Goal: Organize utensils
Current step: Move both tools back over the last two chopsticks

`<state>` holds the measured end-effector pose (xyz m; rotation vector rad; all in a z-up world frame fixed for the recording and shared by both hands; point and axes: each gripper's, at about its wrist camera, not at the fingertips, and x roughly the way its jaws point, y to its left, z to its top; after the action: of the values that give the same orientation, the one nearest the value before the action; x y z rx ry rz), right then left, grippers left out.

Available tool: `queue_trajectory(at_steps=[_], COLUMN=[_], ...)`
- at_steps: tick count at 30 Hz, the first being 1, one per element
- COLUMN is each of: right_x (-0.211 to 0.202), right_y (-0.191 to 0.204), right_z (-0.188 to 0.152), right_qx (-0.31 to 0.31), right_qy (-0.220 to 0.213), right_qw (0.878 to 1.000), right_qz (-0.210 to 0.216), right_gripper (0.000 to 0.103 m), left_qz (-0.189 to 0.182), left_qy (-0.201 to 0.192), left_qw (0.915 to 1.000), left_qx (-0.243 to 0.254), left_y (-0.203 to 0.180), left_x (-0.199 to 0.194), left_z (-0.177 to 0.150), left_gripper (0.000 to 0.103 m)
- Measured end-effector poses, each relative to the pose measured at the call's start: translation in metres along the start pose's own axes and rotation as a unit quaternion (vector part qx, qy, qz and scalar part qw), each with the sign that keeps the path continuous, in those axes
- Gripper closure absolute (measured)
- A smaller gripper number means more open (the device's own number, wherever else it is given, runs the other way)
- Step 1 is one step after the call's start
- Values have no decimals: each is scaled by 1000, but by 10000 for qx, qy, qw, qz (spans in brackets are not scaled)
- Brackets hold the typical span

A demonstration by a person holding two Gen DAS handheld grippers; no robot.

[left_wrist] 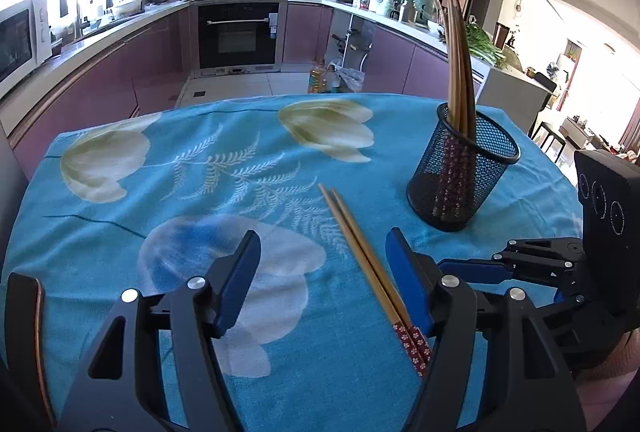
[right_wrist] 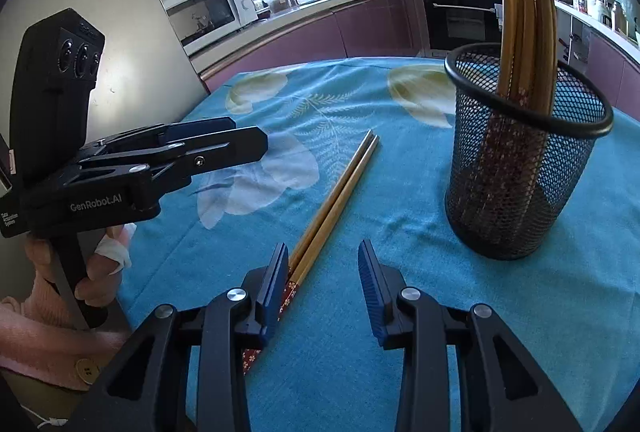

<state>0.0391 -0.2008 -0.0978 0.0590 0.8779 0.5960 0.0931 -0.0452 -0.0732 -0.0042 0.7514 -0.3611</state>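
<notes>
- Left wrist view shows the bench [left_wrist: 240, 159] under its blue flowered cloth filling most of the frame, with a kitchen behind it that plays no part in my job.
- Next in size is the black mesh cup [left_wrist: 464, 167], standing upright toward the far right of the bench; several chopsticks already stand in it, patterned ends down, leaning on the rim.
- My left gripper [left_wrist: 324, 284] hangs just above the cloth with its fingers spread wide and nothing between the pads; the loose pair lies near the inner face of its right-hand finger, and I cannot tell whether they touch.
- My right gripper [right_wrist: 322, 284] has its fingers parted more narrowly and holds nothing; in the right wrist view the pair's patterned end passes just at and under its left-hand finger, not squarely in the gap.
- Smallest is the loose pair of chopsticks [left_wrist: 362, 256], lying side by side and touching, flat on the cloth, near the cup but apart from it.
- To do this pick well, I judge one gripper should take it: shift sideways until both sticks sit centred between the pads, come down close to the cloth, and close across both together so neither rolls away. Gripping near the patterned end would let the pair drop into the cup that end first.
</notes>
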Motion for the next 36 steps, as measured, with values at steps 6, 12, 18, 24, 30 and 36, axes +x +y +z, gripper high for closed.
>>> queue_trajectory(at_steps=[6,12,18,24,30,36], right_x=[9,14,16,10,8,7], right_y=[8,15,16,3,-6,-14], right_z=[3,0,0,-1,0,1], right_qx=[-78,-224,-220,68,206,273], right_qy=[90,169,184,231,255,242], right_qw=[9998,9989,9984,9986,9986,9986], right_qz=[-174,-367,-495,-467,-415,-396], right_gripper=[69,69,69,73,74,74], left_qz=[186,179,172,118,-27,-182], left_qy=[89,143,176,279,493,766], left_qw=[9998,9997,9997,9995,9983,9960], left_qx=[-16,-48,-47,84,304,423], left_y=[2,3,4,-1,-13,-22], left_x=[5,9,12,16,28,44], left_z=[-11,-15,-19,-21,-22,-20], left_gripper=[39,39,39,41,45,52])
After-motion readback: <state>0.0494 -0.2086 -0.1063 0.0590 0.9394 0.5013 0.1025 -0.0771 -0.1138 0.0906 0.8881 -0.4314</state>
